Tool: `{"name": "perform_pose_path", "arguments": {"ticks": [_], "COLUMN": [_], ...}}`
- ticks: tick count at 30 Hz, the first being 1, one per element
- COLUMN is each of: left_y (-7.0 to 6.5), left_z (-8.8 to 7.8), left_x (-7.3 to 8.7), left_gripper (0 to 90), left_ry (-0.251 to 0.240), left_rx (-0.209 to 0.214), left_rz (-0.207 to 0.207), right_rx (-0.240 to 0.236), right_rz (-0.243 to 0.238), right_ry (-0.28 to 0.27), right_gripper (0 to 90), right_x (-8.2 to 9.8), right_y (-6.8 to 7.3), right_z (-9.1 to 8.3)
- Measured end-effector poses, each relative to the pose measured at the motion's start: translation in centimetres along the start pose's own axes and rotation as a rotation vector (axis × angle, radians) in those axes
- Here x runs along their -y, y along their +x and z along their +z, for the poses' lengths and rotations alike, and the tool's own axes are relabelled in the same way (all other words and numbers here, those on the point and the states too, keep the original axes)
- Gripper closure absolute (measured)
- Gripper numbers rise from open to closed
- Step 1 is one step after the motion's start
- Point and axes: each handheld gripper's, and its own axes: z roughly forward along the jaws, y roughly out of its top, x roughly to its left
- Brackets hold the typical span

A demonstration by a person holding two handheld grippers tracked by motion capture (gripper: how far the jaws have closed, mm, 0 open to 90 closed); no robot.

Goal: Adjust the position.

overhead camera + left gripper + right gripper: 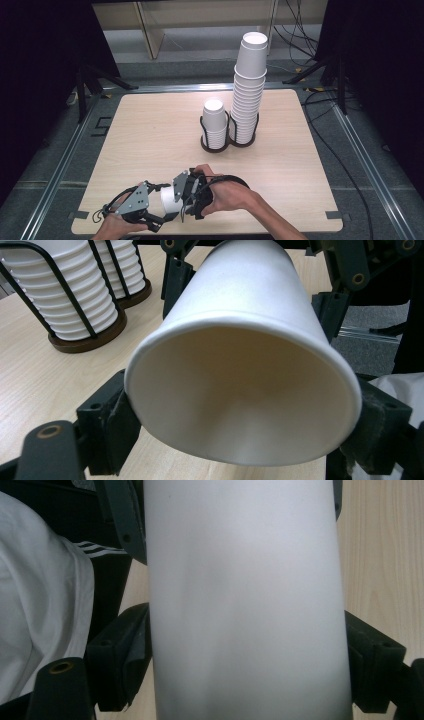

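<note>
Paper cup (170, 200) sits at roughly 6 o'clock on the table (150, 140), near the front edge, held on its side between both tools. Left gripper (159, 216) has its fingers (107, 422) pinched on the cup near the rim; the mouth faces straight into the left gripper view, rim slightly ovalled, so I read that as a firm squeeze to anchor it. Right gripper (186, 202) comes in from the 3 o'clock side, and its fingers (120, 650) flank the cup wall on both sides. In the right gripper view the pads look to be against the wall, but I can't tell whether they're actually clamping or only touching. My guess at why it's held this way: one tool holds the rim end and the other takes the base end, either to hand the cup over or to pull nested cups apart. Can't tell if it's one cup or several. Around it: a double wire holder (227, 131) past table centre toward 12 o'clock, with a short stack (215, 122) in the left ring and a tall stack (249, 90) in the right ring, leaning slightly. Both are well apart from the held cup, with bare table between. Main obstruction is the two grippers crowding each other at the cup. A white sleeve or cloth (40, 610) sits close behind.
</note>
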Motion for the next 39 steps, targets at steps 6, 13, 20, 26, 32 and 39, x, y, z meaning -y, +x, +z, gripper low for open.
{"name": "perform_pose_path", "arguments": {"ticks": [6, 13, 20, 26, 32, 39], "left_y": [0.0, 0.7, 1.1, 1.6, 1.8, 1.8], "left_z": [0.0, -0.5, -1.3, -1.9, -1.8, -1.6], "left_x": [0.1, 0.3, 0.1, 0.2, 0.3, 0.3], "left_gripper": [15.0, 10.6, 10.6, 13.7, 14.0, 10.3], "left_ry": [-0.011, -0.114, -0.251, -0.296, -0.318, -0.327], "left_rx": [0.014, 0.025, 0.022, -0.007, -0.007, 0.016], "left_rz": [-0.002, -0.065, -0.131, -0.178, -0.232, -0.264], "right_rx": [0.004, -0.033, -0.073, -0.087, -0.050, -0.083], "right_rz": [-0.023, 0.042, 0.154, 0.272, 0.330, 0.331], "right_ry": [-0.002, -0.096, -0.269, -0.413, -0.567, -0.606], "right_gripper": [23.7, 23.6, 23.4, 23.0, 22.8, 22.6], "right_x": [0.1, 1.0, 2.6, 4.6, 5.9, 5.6], "right_y": [0.1, -0.2, -0.8, -1.3, -1.5, -1.1], "right_z": [-0.1, -0.6, -1.9, -2.4, -2.1, -1.3]}}
